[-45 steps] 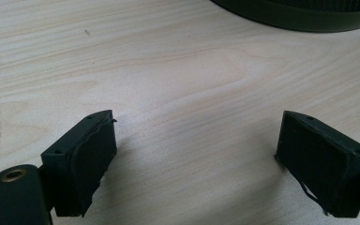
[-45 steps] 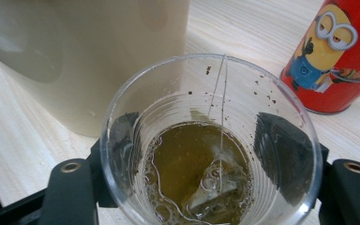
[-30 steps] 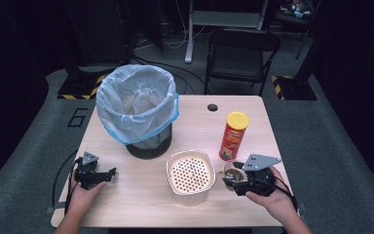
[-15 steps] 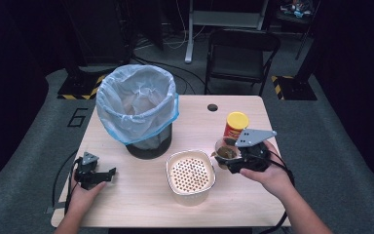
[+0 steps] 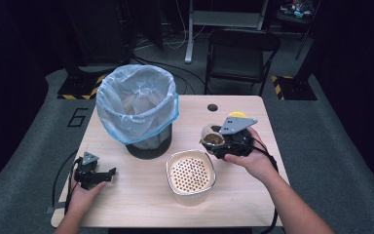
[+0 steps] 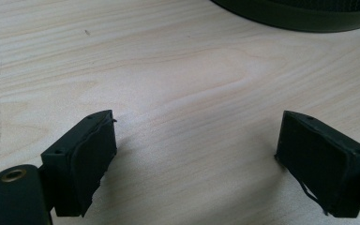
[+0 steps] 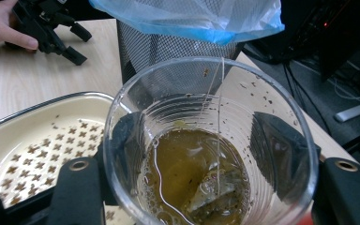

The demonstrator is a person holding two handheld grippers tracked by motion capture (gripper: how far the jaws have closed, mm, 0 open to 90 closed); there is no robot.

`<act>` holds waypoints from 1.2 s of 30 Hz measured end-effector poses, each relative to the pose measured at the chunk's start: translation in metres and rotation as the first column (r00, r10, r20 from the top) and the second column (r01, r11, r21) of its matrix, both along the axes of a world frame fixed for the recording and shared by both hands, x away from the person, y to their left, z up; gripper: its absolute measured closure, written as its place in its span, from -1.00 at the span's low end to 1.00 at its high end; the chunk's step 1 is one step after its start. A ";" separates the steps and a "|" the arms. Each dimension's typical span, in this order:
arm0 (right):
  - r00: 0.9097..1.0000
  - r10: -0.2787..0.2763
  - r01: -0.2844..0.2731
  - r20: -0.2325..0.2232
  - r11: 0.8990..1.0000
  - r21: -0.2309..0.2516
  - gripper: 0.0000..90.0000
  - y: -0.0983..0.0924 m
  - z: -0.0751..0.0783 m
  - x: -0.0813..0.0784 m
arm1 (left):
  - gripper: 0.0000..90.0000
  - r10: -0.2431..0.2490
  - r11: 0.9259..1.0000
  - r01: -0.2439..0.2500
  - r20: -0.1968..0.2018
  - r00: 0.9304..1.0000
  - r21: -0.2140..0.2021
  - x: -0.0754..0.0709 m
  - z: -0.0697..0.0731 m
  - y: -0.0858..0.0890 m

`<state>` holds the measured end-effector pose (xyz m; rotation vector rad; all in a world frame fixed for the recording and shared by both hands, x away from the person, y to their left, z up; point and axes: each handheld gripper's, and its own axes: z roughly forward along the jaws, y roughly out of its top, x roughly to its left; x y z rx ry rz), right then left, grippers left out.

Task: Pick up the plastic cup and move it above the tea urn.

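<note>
A dim room with a folding chair (image 5: 241, 56) at the far side surrounds a pale wooden tabletop (image 5: 136, 204). On it, toward the left, stands a black mesh bin (image 5: 143, 109) lined with a blue-rimmed plastic bag. In front of it, near the middle, sits a cream strainer dish (image 5: 191, 176) with a pattern of holes in its bottom.

The right claw (image 7: 206, 159) is clamped on a clear plastic cup (image 7: 211, 145), its black jaws pressing the cup's sides from left and right. The cup hangs above the tabletop, just right of the strainer dish and between it and the bin. It holds brownish liquid and a tea bag (image 7: 213, 187), whose string runs up to the rim.

The left claw (image 6: 194, 159) rests low over bare wood at the tabletop's left front, jaws wide apart with nothing between them, well apart from the cup.
</note>
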<state>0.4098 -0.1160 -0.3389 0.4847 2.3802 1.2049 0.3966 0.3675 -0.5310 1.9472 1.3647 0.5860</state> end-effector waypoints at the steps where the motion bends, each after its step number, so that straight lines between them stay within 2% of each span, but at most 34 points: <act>1: 1.000 0.002 -0.002 0.008 1.000 -0.005 -0.22 0.002 0.000 0.001 | -0.73 -0.001 1.000 0.001 -0.001 1.000 0.001 0.000 0.000 0.000; 10: 0.996 0.026 -0.020 0.080 0.997 -0.072 -0.22 0.021 -0.008 0.008 | -0.73 -0.001 1.000 0.001 0.000 1.000 0.001 0.000 0.000 0.000; 16: 0.988 0.048 -0.033 0.147 0.994 -0.104 -0.22 0.029 -0.013 0.011 | -0.73 0.000 1.000 0.000 0.000 1.000 -0.001 0.000 0.000 0.000; 19: 0.983 0.059 -0.041 0.171 0.994 -0.103 -0.23 0.030 -0.015 0.012 | -0.73 -0.003 1.000 0.003 0.000 1.000 0.000 0.000 0.000 0.000; 27: 0.979 0.078 -0.061 0.190 0.994 -0.093 -0.23 0.034 -0.018 0.014 | -0.73 -0.003 1.000 0.003 0.001 1.000 0.001 0.000 0.000 0.000; 36: 0.971 0.118 -0.113 0.206 0.993 -0.038 -0.22 0.040 -0.019 0.017 | -0.73 -0.006 1.000 0.006 0.001 1.000 -0.001 -0.001 0.000 0.000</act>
